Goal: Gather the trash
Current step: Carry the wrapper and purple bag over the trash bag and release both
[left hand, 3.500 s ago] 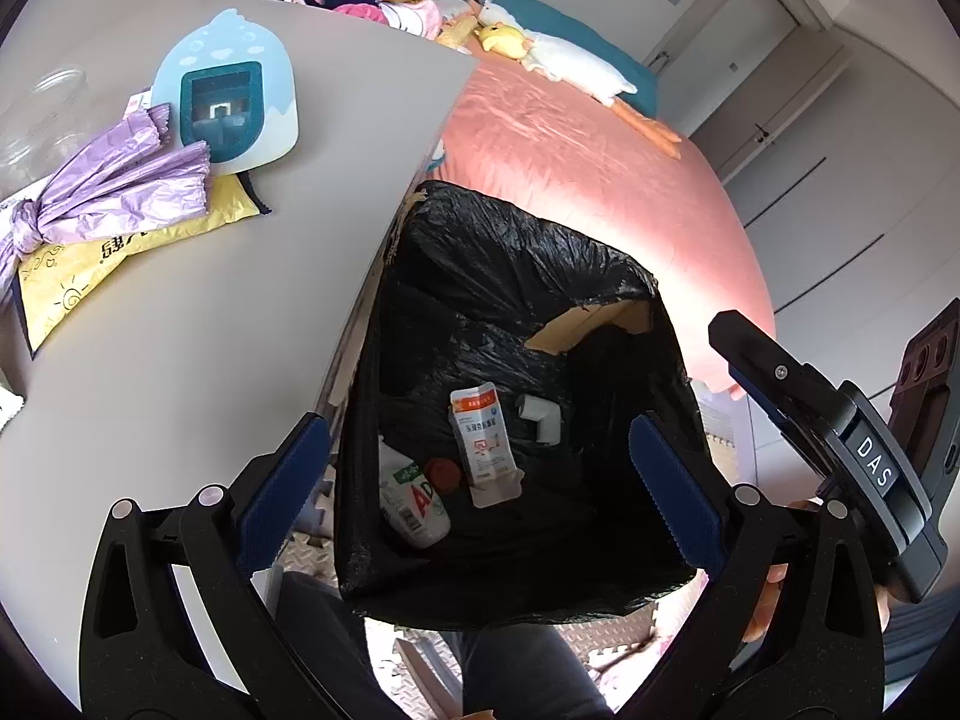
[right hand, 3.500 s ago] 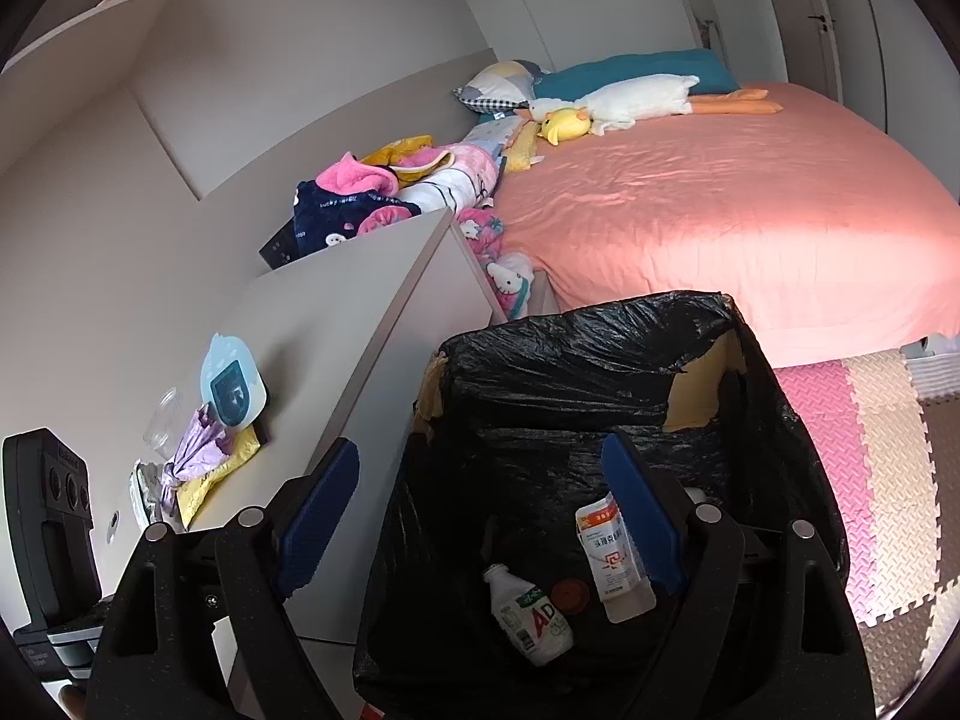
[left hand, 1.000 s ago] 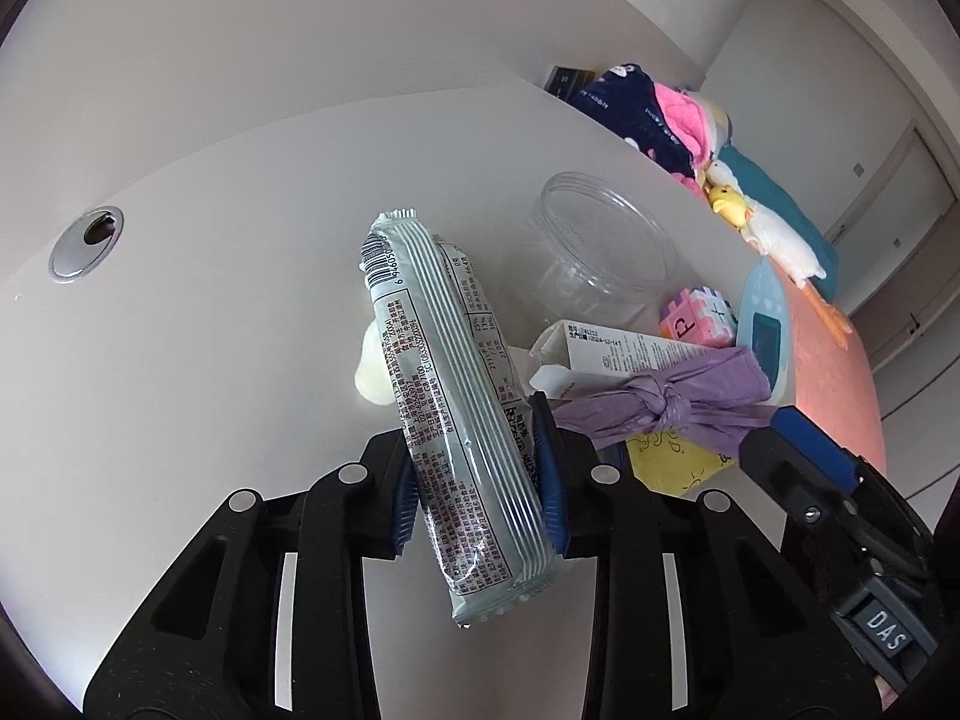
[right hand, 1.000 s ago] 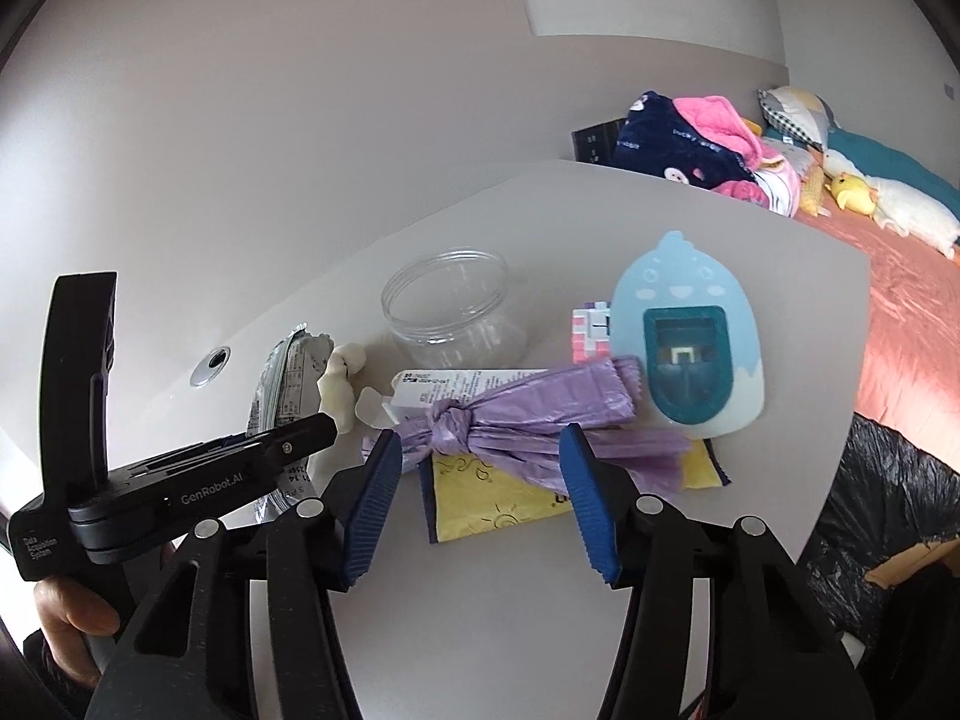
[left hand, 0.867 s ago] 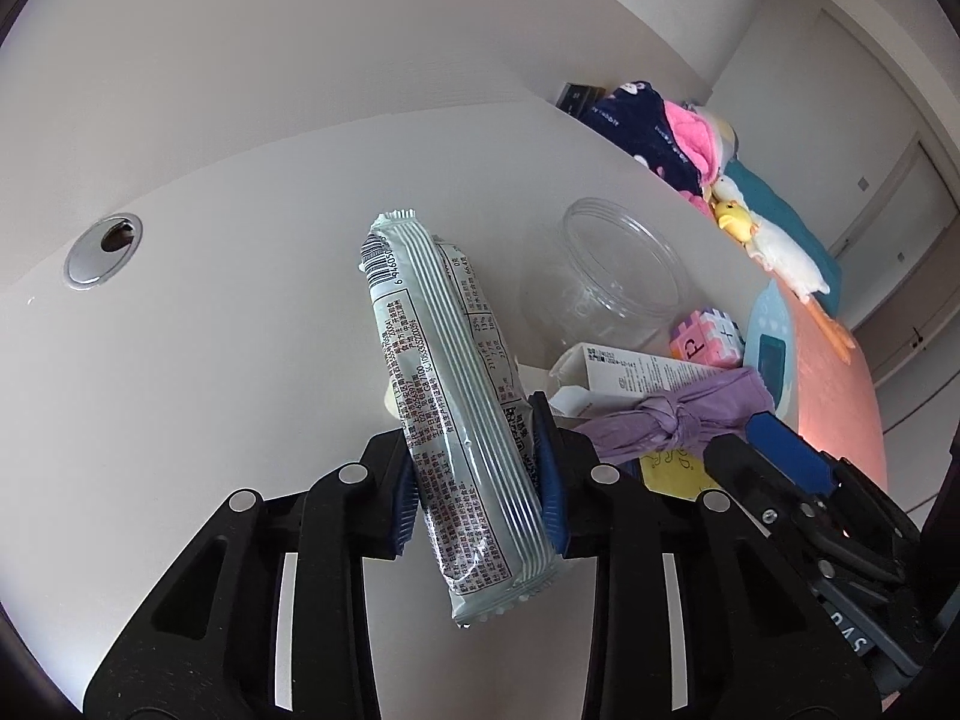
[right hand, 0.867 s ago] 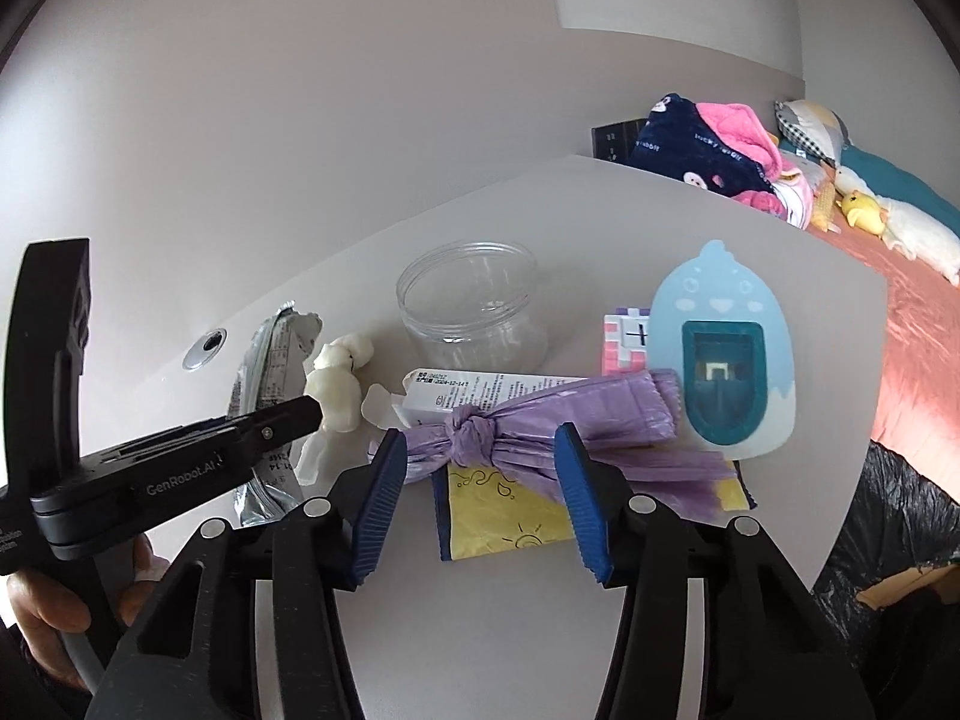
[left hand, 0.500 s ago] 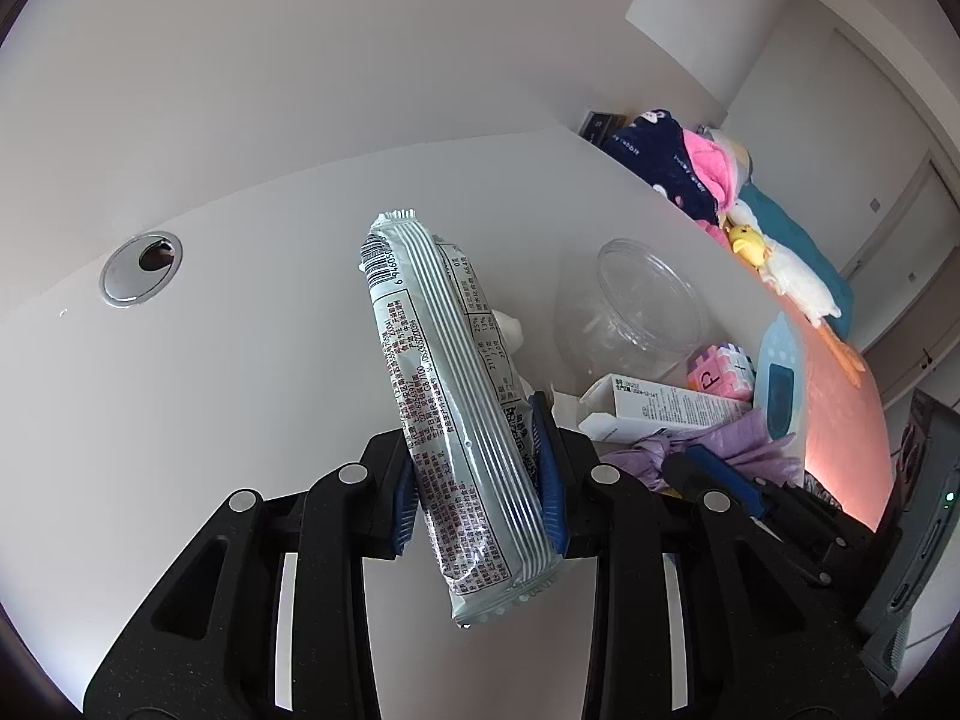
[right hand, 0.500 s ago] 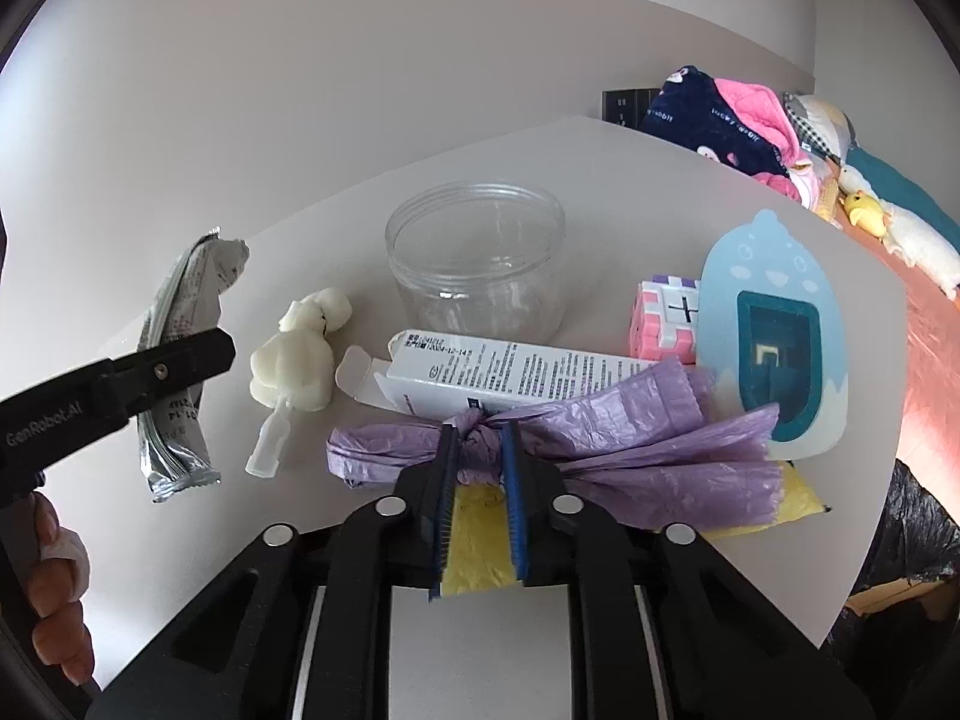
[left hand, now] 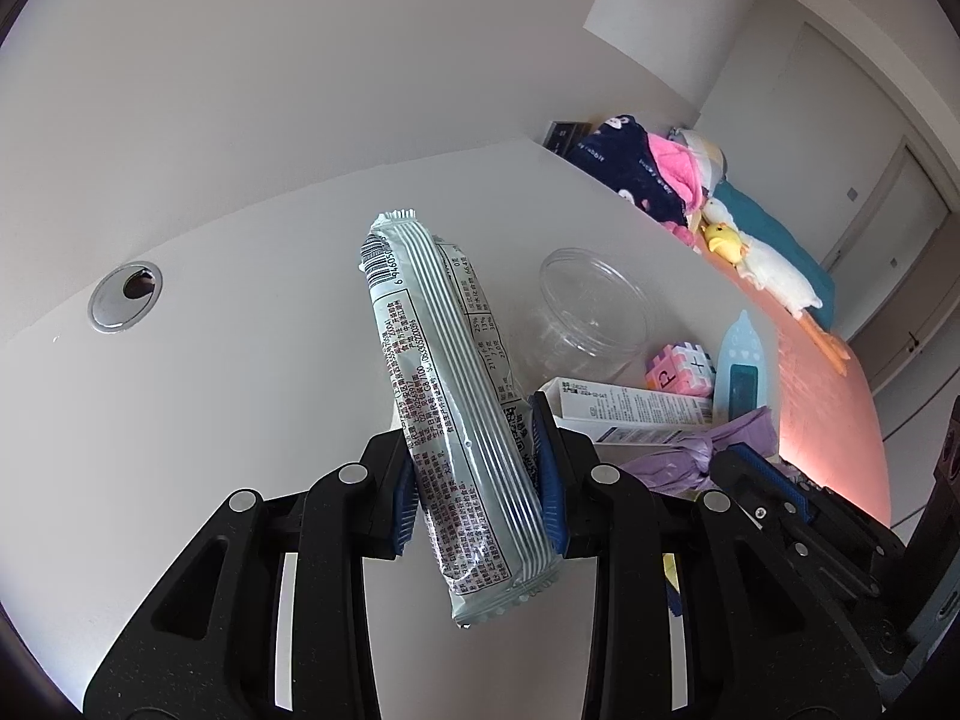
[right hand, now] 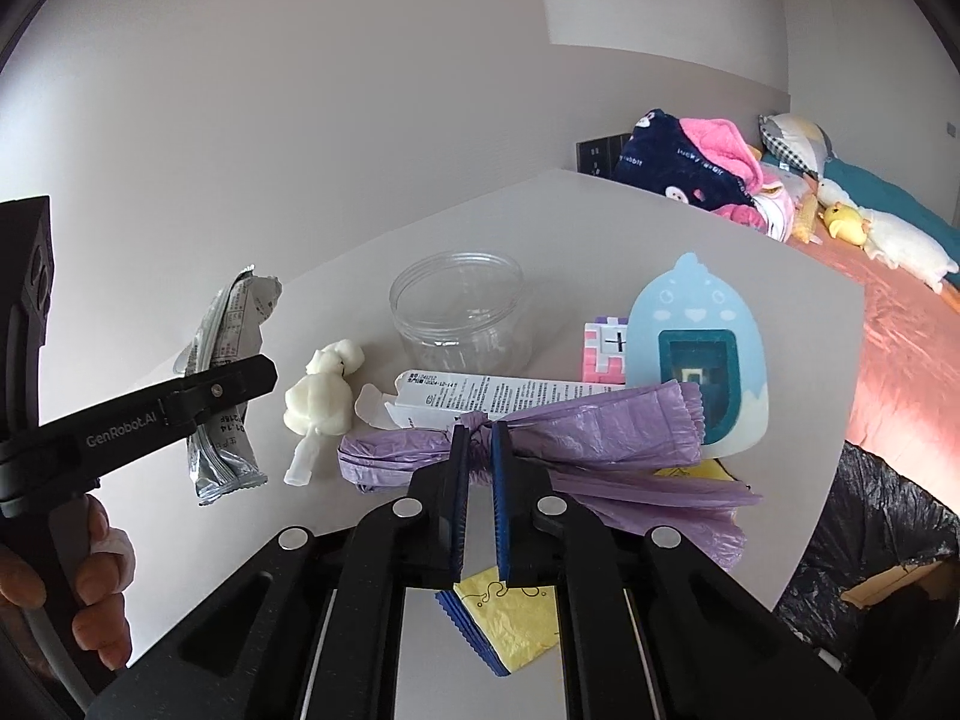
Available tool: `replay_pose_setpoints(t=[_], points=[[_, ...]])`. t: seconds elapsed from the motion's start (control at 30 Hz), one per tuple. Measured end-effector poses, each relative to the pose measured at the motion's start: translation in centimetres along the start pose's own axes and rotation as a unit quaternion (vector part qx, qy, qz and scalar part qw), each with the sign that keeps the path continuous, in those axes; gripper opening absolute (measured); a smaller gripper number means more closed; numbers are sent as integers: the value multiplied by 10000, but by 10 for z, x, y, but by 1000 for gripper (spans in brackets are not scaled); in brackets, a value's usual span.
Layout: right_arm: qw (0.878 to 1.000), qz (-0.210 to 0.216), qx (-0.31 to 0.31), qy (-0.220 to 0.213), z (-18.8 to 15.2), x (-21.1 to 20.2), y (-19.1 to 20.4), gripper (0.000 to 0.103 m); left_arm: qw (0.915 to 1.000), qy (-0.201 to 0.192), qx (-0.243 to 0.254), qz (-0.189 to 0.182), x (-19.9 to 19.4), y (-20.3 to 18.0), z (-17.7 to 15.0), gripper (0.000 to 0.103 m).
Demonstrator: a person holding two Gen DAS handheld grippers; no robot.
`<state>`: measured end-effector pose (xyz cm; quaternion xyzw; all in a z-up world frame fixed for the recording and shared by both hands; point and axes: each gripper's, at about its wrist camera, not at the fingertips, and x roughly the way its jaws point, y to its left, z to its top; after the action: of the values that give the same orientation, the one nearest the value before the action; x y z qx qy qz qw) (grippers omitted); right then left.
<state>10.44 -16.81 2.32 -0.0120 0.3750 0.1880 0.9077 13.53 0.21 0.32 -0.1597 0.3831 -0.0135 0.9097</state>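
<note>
Left gripper clamping a pale snack wrapper across its middle, at frame centre of the left wrist view, the pack standing nearly upright and held clear above the white desk. Same wrapper showing at mid-left of the right wrist view, pinched by the left tool.

Right gripper having just been closing, now clenched on the knot of the knotted purple bag, low centre of the right wrist view, the bag lying on the desk over a yellow packet and just in front of a white carton.

Judging the handling: both pieces looking light and soft. Wrapper likely slick and crinkly, so gripping mid-length across the flat faces seeming sound. Bag being limp film (loose ends likely trailing and dragging neighbours), the knot reading as the firmest place to take hold.

Black-lined bin waiting at the lower right edge.
</note>
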Motion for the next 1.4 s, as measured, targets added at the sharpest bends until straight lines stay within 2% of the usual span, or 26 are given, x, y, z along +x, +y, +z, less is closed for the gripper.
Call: replay_pose_setpoints(t=[0.6,0.87,1.4], points=[[9966,-277,567,-528,-9,-70,-56,8,9956,65,666,-656,-9,-79,-18,32],[9931,-409,879,-655,-24,-94,-90,8,9919,136,970,-806,-8,-117,-26,32],[9833,-739,1421,-863,-51,-137,-148,8,9807,424,1525,-1153,1,-187,-53,33]])
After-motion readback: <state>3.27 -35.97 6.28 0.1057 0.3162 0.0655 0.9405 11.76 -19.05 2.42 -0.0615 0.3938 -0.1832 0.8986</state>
